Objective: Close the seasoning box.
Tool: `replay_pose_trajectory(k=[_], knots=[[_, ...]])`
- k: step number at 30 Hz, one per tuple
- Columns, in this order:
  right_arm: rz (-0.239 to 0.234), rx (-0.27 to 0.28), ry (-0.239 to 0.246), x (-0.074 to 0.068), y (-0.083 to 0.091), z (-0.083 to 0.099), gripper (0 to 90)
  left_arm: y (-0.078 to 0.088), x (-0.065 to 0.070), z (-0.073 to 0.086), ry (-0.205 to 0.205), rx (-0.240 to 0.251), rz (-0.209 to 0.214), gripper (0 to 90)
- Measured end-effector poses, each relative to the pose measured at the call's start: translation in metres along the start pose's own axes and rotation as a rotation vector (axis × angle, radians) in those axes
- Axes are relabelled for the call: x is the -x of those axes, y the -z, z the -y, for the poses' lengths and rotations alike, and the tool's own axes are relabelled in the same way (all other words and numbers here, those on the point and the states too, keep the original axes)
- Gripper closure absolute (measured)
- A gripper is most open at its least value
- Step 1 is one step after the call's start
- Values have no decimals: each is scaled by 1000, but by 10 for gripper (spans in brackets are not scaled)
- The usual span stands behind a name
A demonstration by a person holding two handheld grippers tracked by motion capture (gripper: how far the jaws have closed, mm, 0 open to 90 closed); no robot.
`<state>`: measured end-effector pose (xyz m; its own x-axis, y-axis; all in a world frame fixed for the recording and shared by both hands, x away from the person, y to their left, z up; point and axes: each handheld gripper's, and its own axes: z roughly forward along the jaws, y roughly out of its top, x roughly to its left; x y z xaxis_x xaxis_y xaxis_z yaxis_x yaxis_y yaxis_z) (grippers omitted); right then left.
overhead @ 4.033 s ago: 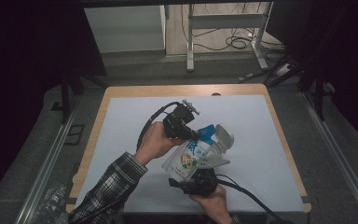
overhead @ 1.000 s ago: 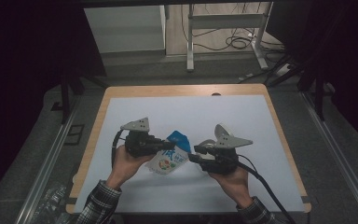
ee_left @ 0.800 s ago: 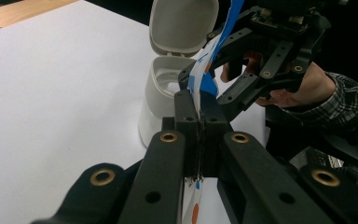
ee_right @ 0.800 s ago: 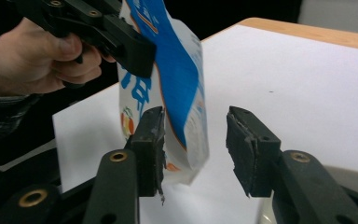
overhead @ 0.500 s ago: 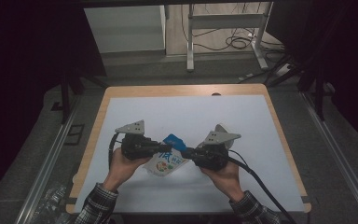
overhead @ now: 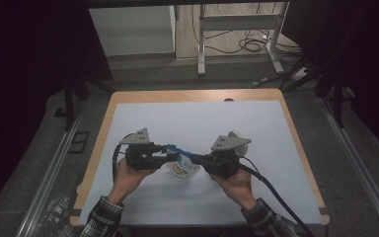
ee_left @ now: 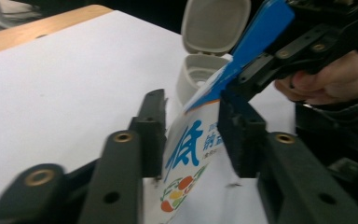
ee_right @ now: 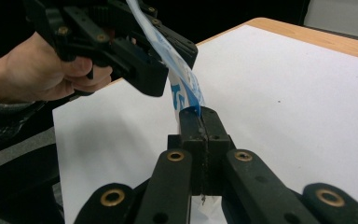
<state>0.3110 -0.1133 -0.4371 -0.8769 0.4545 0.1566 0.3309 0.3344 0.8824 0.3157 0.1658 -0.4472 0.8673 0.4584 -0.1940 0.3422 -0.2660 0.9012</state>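
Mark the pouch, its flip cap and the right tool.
pouch (ee_left: 191, 154), left gripper view, printed front panel.
flip cap (ee_left: 214, 23), left gripper view, open lid's inside.
right tool (ee_right: 199, 122), right gripper view, pinched tips.

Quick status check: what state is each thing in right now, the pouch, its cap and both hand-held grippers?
Pouch: held up off the white mat, between the two grippers.
Flip cap: hinged open.
Left hand-held gripper: jaws have just been opening, pouch between them, a gap on one side.
Right hand-held gripper: shut on the pouch's edge.
White mat: flat on the table.
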Motion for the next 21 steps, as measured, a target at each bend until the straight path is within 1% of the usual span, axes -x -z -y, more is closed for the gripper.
replay_pose_trajectory(k=[3,6,10,13,17,19,21], knots=[[12,-2,9,0,-1,-3,898,0,1,4,-10,-9,-44,482],[25,-9,17,0,-2,-5,898,1,0,8,0,-13,-85,384],[41,-7,15,1,-2,-10,899,3,-2,15,12,-22,-129,296],[54,-10,16,1,-2,-15,898,3,-2,21,24,-48,-169,231],[61,-17,16,3,-6,-20,898,1,-4,32,44,-80,-220,184],[63,-17,14,5,-8,-23,898,0,-5,38,52,-110,-252,154],[73,-18,17,7,-11,-26,898,-1,-5,43,53,-146,-292,114]])
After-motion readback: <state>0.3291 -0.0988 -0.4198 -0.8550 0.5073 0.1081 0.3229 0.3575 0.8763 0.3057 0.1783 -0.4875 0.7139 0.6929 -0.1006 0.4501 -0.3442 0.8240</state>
